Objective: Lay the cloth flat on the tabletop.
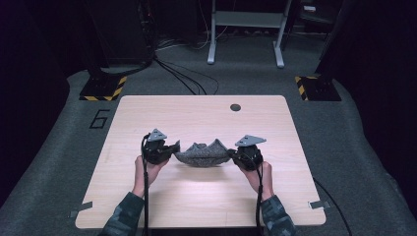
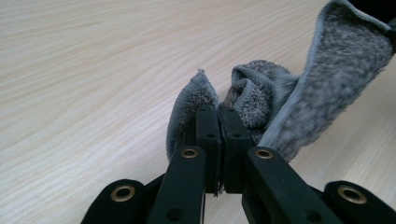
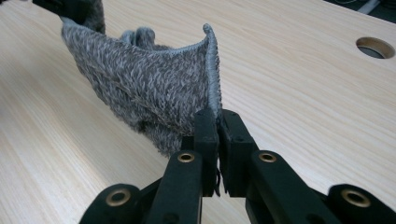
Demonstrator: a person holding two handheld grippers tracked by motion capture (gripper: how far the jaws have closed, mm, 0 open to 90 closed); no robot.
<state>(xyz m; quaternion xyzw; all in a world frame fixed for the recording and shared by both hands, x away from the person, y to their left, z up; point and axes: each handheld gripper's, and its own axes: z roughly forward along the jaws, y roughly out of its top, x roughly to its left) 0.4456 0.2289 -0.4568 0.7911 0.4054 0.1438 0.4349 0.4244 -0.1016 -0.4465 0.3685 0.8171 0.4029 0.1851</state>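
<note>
While the grey towel (image 1: 202, 153) is hanging slack over the middle of the table (image 1: 196, 206), the left gripper (image 1: 169, 151) and the right gripper (image 1: 235, 156) are each pinching a hemmed corner of it, jaws clamped together on the cloth. Soft, light and limp, it is likely sagging wherever unsupported, so the stitched edge is looking like the surest hold.

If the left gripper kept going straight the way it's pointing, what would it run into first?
The grey towel that the left gripper is already shut on: its bunched folds lie just past the jaws. Beyond that, probably the right gripper holding the far end; depth is unclear.
</note>
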